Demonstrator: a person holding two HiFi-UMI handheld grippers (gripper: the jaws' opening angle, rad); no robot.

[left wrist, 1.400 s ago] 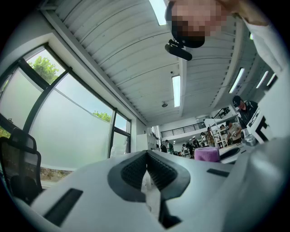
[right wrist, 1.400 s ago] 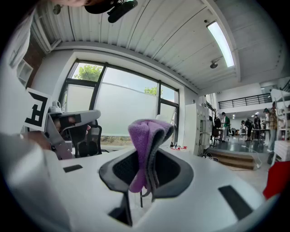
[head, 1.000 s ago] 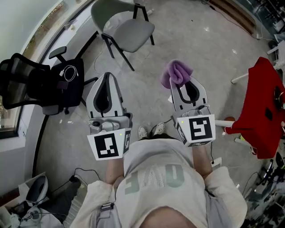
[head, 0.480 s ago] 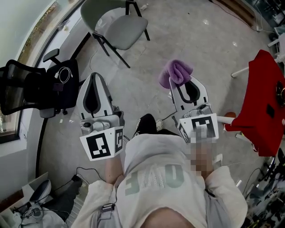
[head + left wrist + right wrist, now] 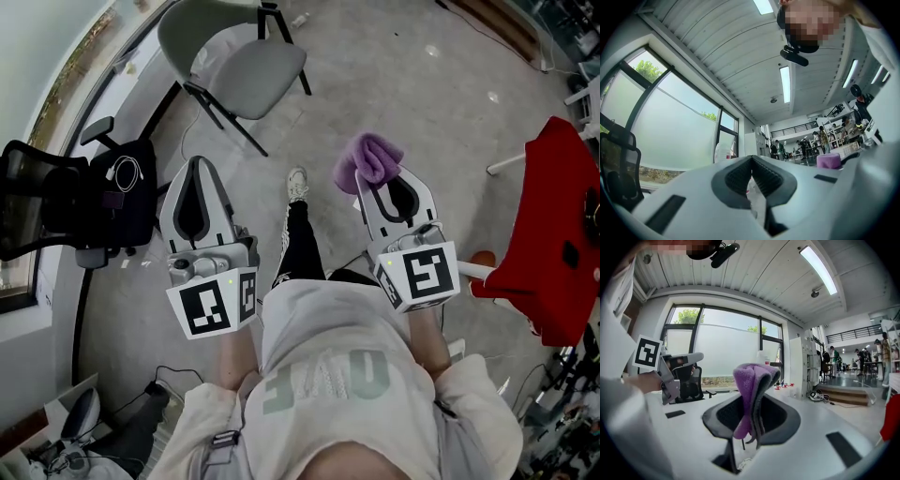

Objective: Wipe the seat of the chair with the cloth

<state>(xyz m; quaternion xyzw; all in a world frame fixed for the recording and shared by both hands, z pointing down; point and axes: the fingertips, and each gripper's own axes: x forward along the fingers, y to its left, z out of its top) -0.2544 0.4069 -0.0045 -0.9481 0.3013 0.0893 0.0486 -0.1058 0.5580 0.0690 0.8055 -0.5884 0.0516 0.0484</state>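
A purple cloth [image 5: 368, 157] is held pinched in the closed jaws of the right gripper [image 5: 377, 178], the left gripper [image 5: 195, 169] is carried shut and empty, and the grey chair [image 5: 255, 70] is seen well ahead on the floor, left of both, nearer the left one

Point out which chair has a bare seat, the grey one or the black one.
The grey chair, top of the head view: its seat is bare. The black office chair at left carries a coiled white cable on its seat.
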